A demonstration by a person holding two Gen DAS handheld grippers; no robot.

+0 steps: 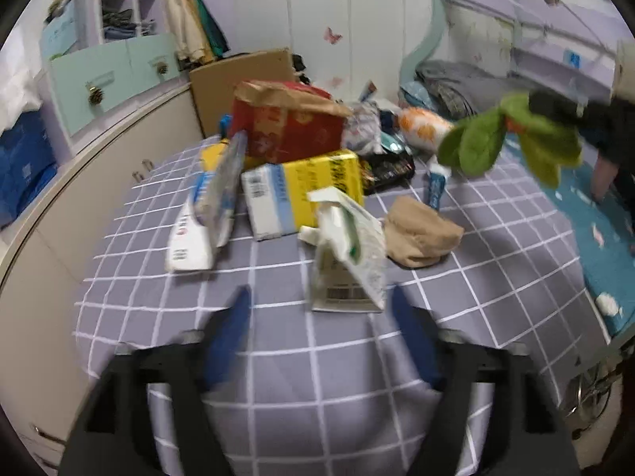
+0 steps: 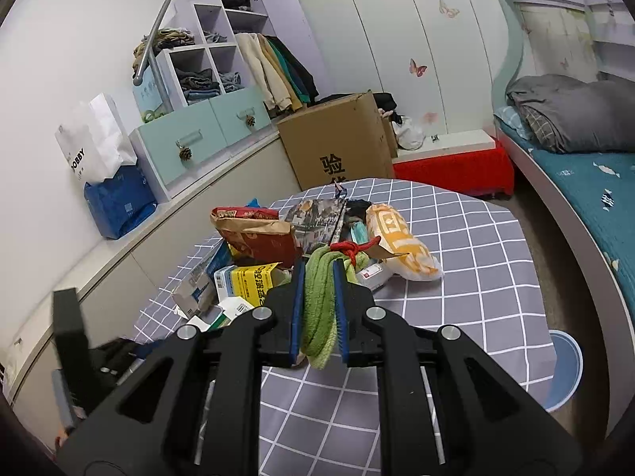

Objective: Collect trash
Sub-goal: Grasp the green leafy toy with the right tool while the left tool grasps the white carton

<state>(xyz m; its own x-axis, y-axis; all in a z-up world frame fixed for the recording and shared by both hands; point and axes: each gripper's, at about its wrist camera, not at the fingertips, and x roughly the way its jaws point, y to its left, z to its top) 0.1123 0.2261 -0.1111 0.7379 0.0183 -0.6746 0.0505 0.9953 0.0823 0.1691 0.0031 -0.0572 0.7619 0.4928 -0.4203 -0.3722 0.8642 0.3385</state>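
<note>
Trash is piled on a table with a grey checked cloth (image 1: 317, 396). A white and green paper packet (image 1: 349, 254) stands on edge just ahead of my left gripper (image 1: 319, 291). The blue pads are spread wide on either side of the packet's lower end and do not touch it. Behind it lie a yellow box (image 1: 317, 182), a red box under a brown paper bag (image 1: 285, 123) and a tan crumpled wad (image 1: 420, 234). My right gripper (image 2: 318, 267) is shut on a green cloth (image 2: 317, 317) tied with red string (image 2: 349, 248). It holds the cloth (image 1: 496, 139) in the air over the table's far right.
A cardboard box (image 2: 341, 142) stands behind the table, with drawers and shelves (image 2: 198, 127) along the left wall. A bed with a teal sheet (image 2: 587, 182) runs down the right. A pale blue round object (image 2: 563, 369) sits on the floor by the table's right edge.
</note>
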